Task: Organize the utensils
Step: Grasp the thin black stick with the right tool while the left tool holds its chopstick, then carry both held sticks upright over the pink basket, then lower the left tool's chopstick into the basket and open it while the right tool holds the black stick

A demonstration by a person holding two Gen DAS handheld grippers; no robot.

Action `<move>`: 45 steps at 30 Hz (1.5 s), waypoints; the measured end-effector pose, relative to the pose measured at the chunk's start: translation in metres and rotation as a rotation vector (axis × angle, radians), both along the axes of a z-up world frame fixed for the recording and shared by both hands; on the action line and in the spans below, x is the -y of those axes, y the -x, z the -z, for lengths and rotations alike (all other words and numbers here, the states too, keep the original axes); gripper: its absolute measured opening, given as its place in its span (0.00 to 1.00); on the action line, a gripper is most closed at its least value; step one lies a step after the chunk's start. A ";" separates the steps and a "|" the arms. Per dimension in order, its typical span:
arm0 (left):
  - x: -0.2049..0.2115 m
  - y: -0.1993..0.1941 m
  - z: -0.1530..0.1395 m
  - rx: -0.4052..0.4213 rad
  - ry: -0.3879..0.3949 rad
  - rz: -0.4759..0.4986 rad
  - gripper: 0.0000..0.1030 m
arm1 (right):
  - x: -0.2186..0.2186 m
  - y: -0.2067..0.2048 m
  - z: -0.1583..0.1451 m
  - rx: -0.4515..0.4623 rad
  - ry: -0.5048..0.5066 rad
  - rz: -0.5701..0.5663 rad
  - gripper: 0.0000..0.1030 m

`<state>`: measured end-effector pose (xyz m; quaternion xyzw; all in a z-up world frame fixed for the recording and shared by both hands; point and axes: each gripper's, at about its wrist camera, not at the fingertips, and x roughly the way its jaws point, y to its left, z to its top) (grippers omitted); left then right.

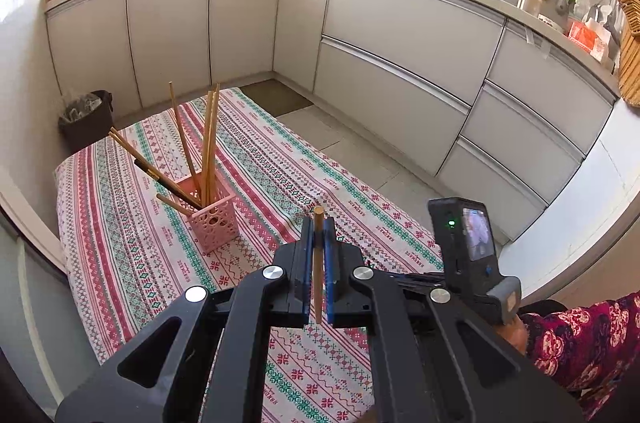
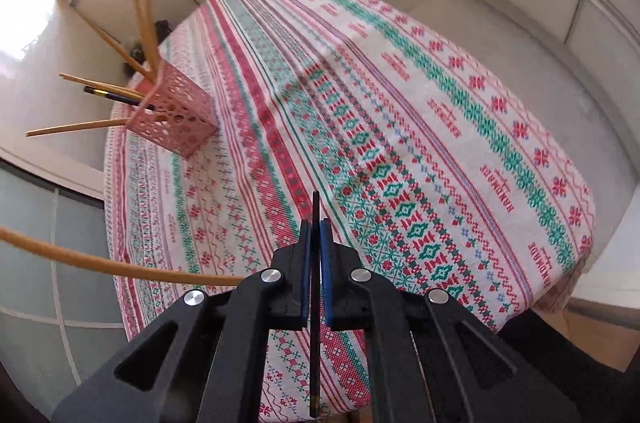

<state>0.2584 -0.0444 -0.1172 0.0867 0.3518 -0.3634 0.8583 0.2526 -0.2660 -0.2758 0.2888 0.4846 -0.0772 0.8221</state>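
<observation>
Pink holder (image 1: 213, 219), frame left, already holds several chopsticks; left gripper (image 1: 319, 243) clenched on wooden chopstick (image 1: 318, 263), right gripper (image 2: 315, 247) on black chopstick (image 2: 315, 303); both still to go in.

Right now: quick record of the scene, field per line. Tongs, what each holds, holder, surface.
left tongs: shut on wooden chopstick
right tongs: shut on black chopstick
holder: pink basket, upright on the tablecloth
holder contents: several wooden chopsticks and one dark one, leaning outward
loose utensils on cloth: none visible
background: kitchen cabinets
</observation>
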 end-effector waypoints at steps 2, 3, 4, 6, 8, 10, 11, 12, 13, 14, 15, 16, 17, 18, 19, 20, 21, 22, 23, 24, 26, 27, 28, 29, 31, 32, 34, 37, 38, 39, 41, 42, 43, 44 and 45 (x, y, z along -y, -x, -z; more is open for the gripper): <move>0.001 0.003 -0.004 0.013 0.009 -0.008 0.04 | -0.003 0.012 -0.023 0.096 0.057 -0.022 0.04; 0.001 0.004 -0.006 0.020 0.016 -0.012 0.04 | -0.007 0.014 -0.036 0.141 0.084 -0.031 0.04; 0.002 0.006 -0.009 0.028 0.025 -0.016 0.04 | -0.006 0.019 -0.048 0.181 0.116 -0.041 0.04; 0.003 0.009 -0.015 0.047 0.043 -0.032 0.04 | -0.006 0.028 -0.070 0.247 0.167 -0.067 0.04; 0.003 0.011 -0.020 0.050 0.065 -0.042 0.04 | -0.009 0.030 -0.087 0.290 0.200 -0.085 0.04; 0.003 0.013 -0.025 0.058 0.079 -0.059 0.04 | -0.007 0.033 -0.105 0.328 0.227 -0.100 0.04; 0.003 0.013 -0.028 0.061 0.085 -0.065 0.04 | -0.005 0.032 -0.113 0.343 0.236 -0.107 0.04; 0.004 0.013 -0.032 0.072 0.084 -0.078 0.04 | -0.004 0.033 -0.121 0.361 0.239 -0.109 0.04; 0.004 0.012 -0.037 0.085 0.086 -0.092 0.04 | -0.002 0.033 -0.129 0.378 0.239 -0.113 0.04; 0.003 0.012 -0.042 0.095 0.093 -0.103 0.04 | 0.001 0.031 -0.137 0.396 0.243 -0.116 0.04; 0.002 0.011 -0.049 0.107 0.099 -0.112 0.04 | 0.001 0.031 -0.145 0.413 0.248 -0.117 0.04; 0.002 0.010 -0.055 0.119 0.104 -0.121 0.04 | 0.002 0.031 -0.155 0.430 0.252 -0.119 0.04; 0.001 0.009 -0.062 0.129 0.109 -0.128 0.04 | 0.005 0.029 -0.163 0.446 0.254 -0.118 0.04; 0.000 0.007 -0.068 0.141 0.114 -0.137 0.04 | 0.007 0.024 -0.169 0.458 0.251 -0.119 0.04; -0.001 0.005 -0.074 0.156 0.117 -0.151 0.04 | 0.010 0.021 -0.174 0.468 0.245 -0.119 0.04; -0.002 0.003 -0.081 0.173 0.122 -0.167 0.04 | 0.013 0.018 -0.181 0.479 0.241 -0.119 0.04; -0.004 -0.001 -0.086 0.185 0.128 -0.182 0.04 | 0.016 0.014 -0.186 0.488 0.240 -0.118 0.04; -0.005 -0.005 -0.092 0.196 0.131 -0.198 0.04 | 0.018 0.010 -0.193 0.498 0.239 -0.116 0.04; -0.005 -0.009 -0.097 0.210 0.131 -0.212 0.04 | 0.020 0.006 -0.199 0.510 0.237 -0.116 0.04; -0.004 -0.013 -0.101 0.223 0.129 -0.223 0.04 | 0.022 0.004 -0.206 0.521 0.235 -0.117 0.04; -0.004 -0.021 -0.110 0.248 0.127 -0.242 0.04 | 0.024 -0.004 -0.220 0.547 0.234 -0.120 0.04; -0.004 -0.024 -0.113 0.260 0.127 -0.251 0.04 | 0.023 -0.009 -0.225 0.561 0.236 -0.124 0.04; -0.004 -0.028 -0.115 0.270 0.127 -0.259 0.04 | 0.022 -0.013 -0.232 0.577 0.239 -0.128 0.04; -0.004 -0.032 -0.118 0.280 0.128 -0.266 0.04 | 0.021 -0.017 -0.239 0.595 0.241 -0.130 0.04; -0.002 -0.039 -0.121 0.303 0.123 -0.286 0.04 | 0.021 -0.024 -0.251 0.626 0.243 -0.138 0.04; -0.001 -0.044 -0.122 0.311 0.116 -0.298 0.04 | 0.020 -0.029 -0.257 0.638 0.244 -0.144 0.04; 0.000 -0.055 -0.121 0.322 0.109 -0.320 0.04 | 0.017 -0.038 -0.263 0.659 0.244 -0.148 0.04; -0.001 -0.072 -0.113 0.327 0.094 -0.349 0.04 | 0.012 -0.053 -0.266 0.675 0.243 -0.159 0.04; -0.001 -0.078 -0.108 0.319 0.095 -0.356 0.04 | 0.010 -0.060 -0.264 0.675 0.242 -0.163 0.04; -0.003 -0.084 -0.104 0.315 0.094 -0.362 0.04 | 0.007 -0.067 -0.262 0.674 0.242 -0.170 0.05; -0.004 -0.098 -0.093 0.293 0.085 -0.373 0.04 | -0.001 -0.081 -0.256 0.667 0.243 -0.186 0.04; -0.005 -0.103 -0.088 0.285 0.083 -0.378 0.04 | -0.005 -0.088 -0.251 0.662 0.244 -0.194 0.04; -0.006 -0.109 -0.082 0.277 0.079 -0.380 0.04 | -0.009 -0.094 -0.246 0.658 0.245 -0.202 0.04; -0.006 -0.114 -0.077 0.266 0.071 -0.380 0.04 | -0.013 -0.100 -0.241 0.653 0.248 -0.210 0.04; -0.006 -0.117 -0.072 0.258 0.060 -0.389 0.05 | -0.017 -0.105 -0.235 0.648 0.249 -0.218 0.04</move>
